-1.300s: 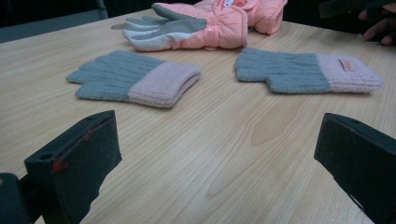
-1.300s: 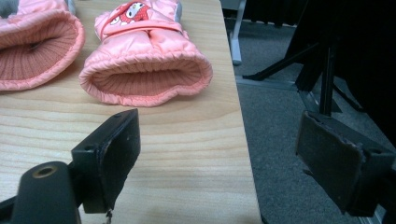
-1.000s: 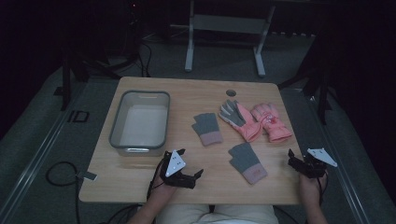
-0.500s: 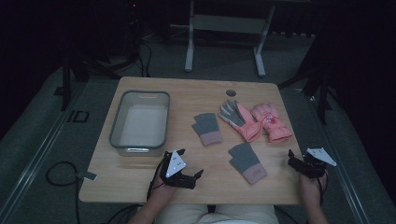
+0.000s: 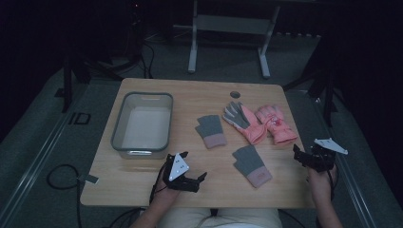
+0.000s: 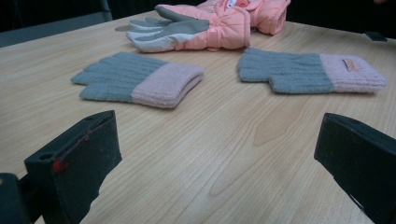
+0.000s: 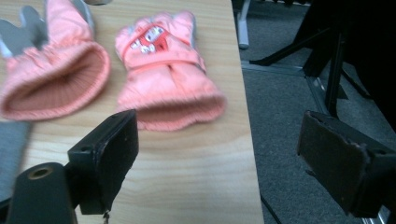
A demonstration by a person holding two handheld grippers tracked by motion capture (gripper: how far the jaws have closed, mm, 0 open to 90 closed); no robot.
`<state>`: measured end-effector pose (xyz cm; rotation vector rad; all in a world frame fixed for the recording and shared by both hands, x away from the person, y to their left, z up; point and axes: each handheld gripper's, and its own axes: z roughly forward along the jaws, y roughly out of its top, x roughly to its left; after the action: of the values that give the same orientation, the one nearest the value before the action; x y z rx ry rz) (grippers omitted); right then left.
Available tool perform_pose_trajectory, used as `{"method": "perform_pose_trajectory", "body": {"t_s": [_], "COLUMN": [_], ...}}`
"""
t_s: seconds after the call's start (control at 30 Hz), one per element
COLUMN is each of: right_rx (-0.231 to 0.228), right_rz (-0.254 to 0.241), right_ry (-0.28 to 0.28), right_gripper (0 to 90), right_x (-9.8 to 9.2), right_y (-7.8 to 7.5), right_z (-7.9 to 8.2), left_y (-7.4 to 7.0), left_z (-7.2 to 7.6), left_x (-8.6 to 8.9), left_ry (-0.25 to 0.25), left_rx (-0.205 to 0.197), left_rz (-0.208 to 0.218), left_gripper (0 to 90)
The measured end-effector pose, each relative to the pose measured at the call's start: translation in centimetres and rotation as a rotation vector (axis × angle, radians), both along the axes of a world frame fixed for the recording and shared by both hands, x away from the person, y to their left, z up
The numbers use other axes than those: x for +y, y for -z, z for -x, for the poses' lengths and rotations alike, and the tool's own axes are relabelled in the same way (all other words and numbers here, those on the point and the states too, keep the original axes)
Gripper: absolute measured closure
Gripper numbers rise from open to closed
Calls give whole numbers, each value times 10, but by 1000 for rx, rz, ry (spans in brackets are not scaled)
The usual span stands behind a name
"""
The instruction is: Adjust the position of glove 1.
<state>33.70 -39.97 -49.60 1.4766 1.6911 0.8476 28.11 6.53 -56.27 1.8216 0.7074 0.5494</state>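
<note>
Gloves spread across the table (image 5: 142, 190): two grey knit gloves (image 5: 211, 130) mid-table, two pink ski gloves (image 5: 275, 124) toward the right edge, grey bin (image 5: 141, 122) left. Left gripper (image 5: 192, 179) hovers near the front edge, jaws wide, holding nothing. Right gripper (image 5: 304, 159) sits at the table's right edge, jaws spread too.

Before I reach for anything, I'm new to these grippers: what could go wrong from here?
The right gripper hangs past the table's right edge with its jaws open; coming in low, it might knock that edge. The two pink gloves lie touching, so a pinch on one could drag the other. The nearer grey glove lies flat on the wood, so the left gripper, also open, may scrape the table or catch only the knit's top layer.
</note>
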Motion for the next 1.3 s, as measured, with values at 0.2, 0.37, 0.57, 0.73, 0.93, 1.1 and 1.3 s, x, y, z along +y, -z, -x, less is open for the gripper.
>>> {"method": "perform_pose_trajectory", "body": {"t_s": [0.2,0.37,0.57,0.73,0.93,1.1,1.3], "right_rx": [-11,-3,-16,-27,-23,-28,0], "right_rz": [10,-22,-20,-68,-96,-93,-86], "right_ry": [-44,-84,-110,-182,-238,-292,-337], "right_gripper": [134,143,132,118,113,114,146], "right_x": [10,20,38,57,82,103,128], "right_y": [-22,-37,-53,-65,-73,-76,-74], "right_z": [-8,-16,-27,-35,-45,-52,-64], "left_y": [0,0,0,0,0,0,0], "left_z": [0,-1,0,-1,-1,-1,-1], "left_x": [0,0,0,0,0,0,0], "left_ry": [0,1,2,1,1,3,4], "left_rx": [-1,6,4,4,5,4,5], "left_rz": [0,4,1,-1,-3,-4,-2], "left_gripper": [0,0,0,0,0,0,0]}}
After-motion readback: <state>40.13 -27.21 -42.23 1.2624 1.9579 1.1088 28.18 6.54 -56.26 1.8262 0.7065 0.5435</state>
